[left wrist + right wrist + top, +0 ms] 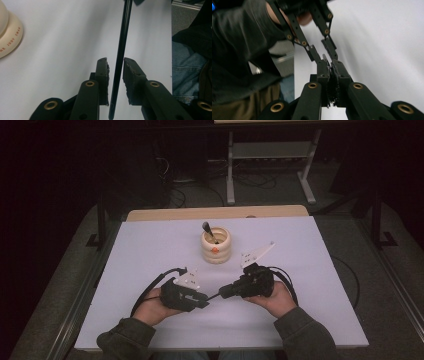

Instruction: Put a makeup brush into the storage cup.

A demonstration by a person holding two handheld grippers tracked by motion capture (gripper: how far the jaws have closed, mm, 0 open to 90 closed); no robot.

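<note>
A thin black brush (214, 296) spans the short gap between my two grippers near the table's front. My right gripper (222, 291) is shut on its bristled end (333, 92), the bristles squeezed between the pads. The brush's slim handle (122, 50) runs between the jaws of my left gripper (115, 67), which stand open with a narrow gap on either side of it. In the high view, my left gripper (206, 301) points right and meets the right one tip to tip. The right gripper view has my left gripper (323, 53) straight ahead of my right gripper (331, 72).
A cream ribbed pot (216, 245) stands at the table's middle with a black-handled tool (207, 230) leaning in it; its base (10, 32) is at the left in the left gripper view. The white table (150, 250) spreads on both sides. The person's jeans (185, 72) lie past its front edge.
</note>
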